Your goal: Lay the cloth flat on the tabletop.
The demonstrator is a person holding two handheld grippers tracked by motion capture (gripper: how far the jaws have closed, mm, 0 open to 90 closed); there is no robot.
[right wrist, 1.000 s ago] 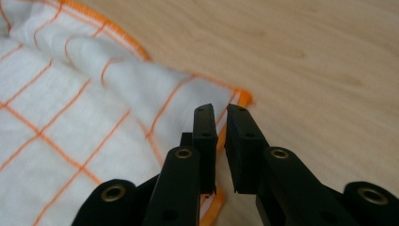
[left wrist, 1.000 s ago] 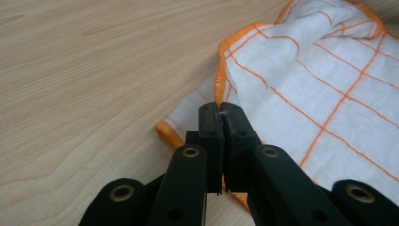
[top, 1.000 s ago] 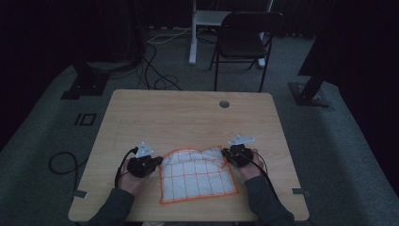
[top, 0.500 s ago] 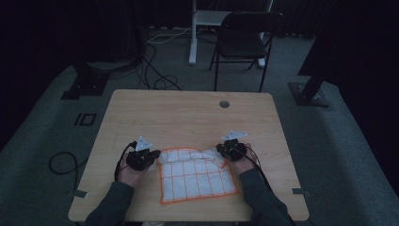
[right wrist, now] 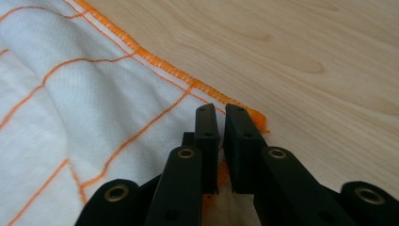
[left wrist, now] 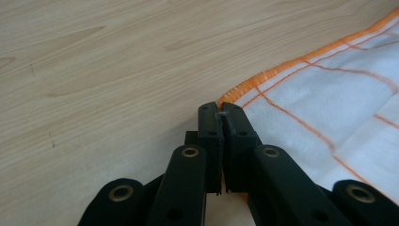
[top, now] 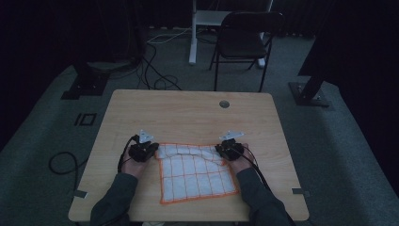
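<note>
**Cloth pulled flatter toward near edge**

Both grippers came nearer since earlier. White cloth (top: 196,175) with orange grid and hem, bunched at 12 o'clock, on table (top: 188,113). Left gripper (left wrist: 220,113) and right gripper (right wrist: 221,117) each pinch a corner.

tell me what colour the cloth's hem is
Orange, edging the white cloth with its orange grid lines; the right gripper view shows it best.

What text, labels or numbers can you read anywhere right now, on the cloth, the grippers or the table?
None: no words, numbers or logos can be read.
Cloth: just an orange grid and orange hem, no tag in sight.
Left gripper and right gripper: plain black jaws, no markings.
Table: bare wood grain, no print.
</note>
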